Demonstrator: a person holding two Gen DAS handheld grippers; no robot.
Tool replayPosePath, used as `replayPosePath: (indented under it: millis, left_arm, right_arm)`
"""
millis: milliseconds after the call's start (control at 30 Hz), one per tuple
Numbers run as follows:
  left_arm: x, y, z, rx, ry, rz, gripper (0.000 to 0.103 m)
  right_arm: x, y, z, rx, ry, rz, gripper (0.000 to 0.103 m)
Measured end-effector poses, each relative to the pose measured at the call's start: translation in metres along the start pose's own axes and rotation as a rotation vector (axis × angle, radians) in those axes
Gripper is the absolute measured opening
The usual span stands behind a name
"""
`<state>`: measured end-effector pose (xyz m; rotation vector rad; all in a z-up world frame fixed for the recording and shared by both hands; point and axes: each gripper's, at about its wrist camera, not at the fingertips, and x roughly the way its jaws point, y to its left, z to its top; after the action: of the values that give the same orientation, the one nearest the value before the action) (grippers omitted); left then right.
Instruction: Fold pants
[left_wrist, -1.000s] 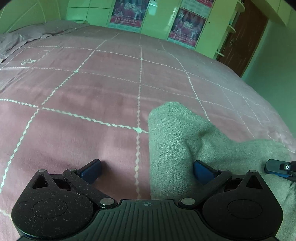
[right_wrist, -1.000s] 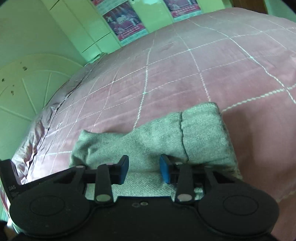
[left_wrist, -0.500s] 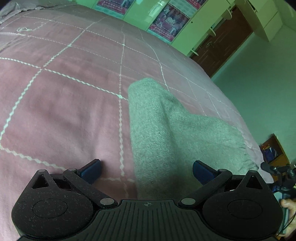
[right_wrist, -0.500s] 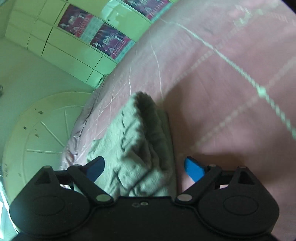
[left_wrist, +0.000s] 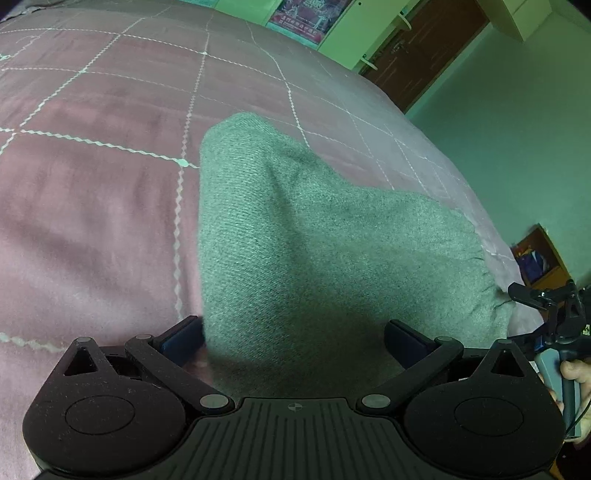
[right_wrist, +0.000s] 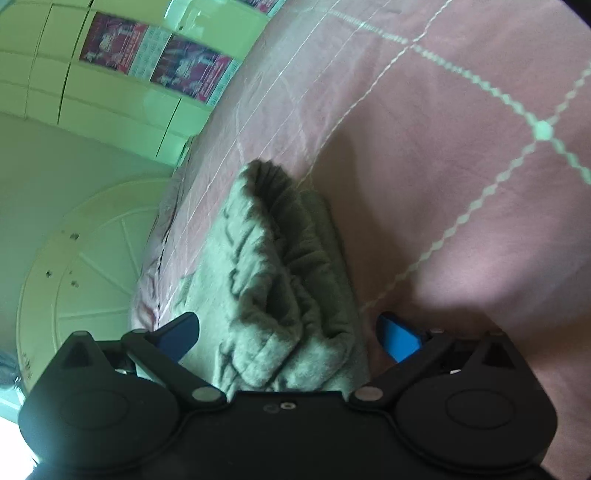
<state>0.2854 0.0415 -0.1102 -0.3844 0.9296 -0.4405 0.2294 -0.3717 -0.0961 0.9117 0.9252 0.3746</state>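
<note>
Both grippers are matte black with 2 round discs and silver screws. Fingers (right_wrist: 397, 339) carry blue pads.

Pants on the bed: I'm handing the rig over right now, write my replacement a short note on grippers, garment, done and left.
Left gripper: open, jaws astride the near end of the grey pants, not pinching.
Right gripper: jaws have just been opening; now wide open around the gathered waistband end, pads clear of it.
Pants lie folded in a compact bundle on the pink quilt.
Done: main folds, release.
Left: probably only tidying the layers, then backing both grippers off.
</note>
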Motion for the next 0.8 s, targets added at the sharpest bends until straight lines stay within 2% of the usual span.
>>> replayPosePath:
  millis: [100,300,400,500,567,667,700,733,767,800]
  left_arm:
    - [0.005,-0.005,0.002,0.02,0.018,-0.01,0.103]
    - [0.01,-0.002,0.008,0.015,0.026,-0.054,0.103]
    - [0.016,0.002,0.012,0.033,0.038,-0.098,0.103]
    - [0.017,0.021,0.023,-0.056,0.048,-0.193,0.103]
    - [0.019,0.034,0.028,-0.124,0.046,-0.248,0.103]
    - [0.02,0.033,0.027,-0.112,0.044,-0.255,0.102]
    - [0.021,0.028,0.027,-0.088,0.04,-0.243,0.1]
    - [0.022,0.021,0.026,-0.058,0.035,-0.218,0.085]
    - [0.022,0.016,0.026,-0.019,0.031,-0.173,0.074]
    - [0.02,0.009,0.026,0.032,0.02,-0.127,0.056]
  right_arm:
    - [0.004,0.004,0.0,-0.021,0.016,-0.025,0.098]
    - [0.007,-0.002,0.007,0.044,0.019,-0.008,0.098]
    - [0.015,0.0,0.017,0.02,0.049,0.059,0.098]
    - [0.028,-0.003,0.025,-0.02,0.078,0.09,0.089]
    - [0.032,-0.003,0.027,-0.041,0.094,0.108,0.088]
    - [0.032,-0.001,0.027,-0.066,0.109,0.098,0.085]
    - [0.032,0.001,0.026,-0.073,0.106,0.096,0.08]
    - [0.032,0.004,0.024,-0.093,0.107,0.081,0.066]
    - [0.033,0.01,0.021,-0.116,0.11,0.06,0.058]
    - [0.031,0.012,0.018,-0.119,0.106,0.062,0.054]
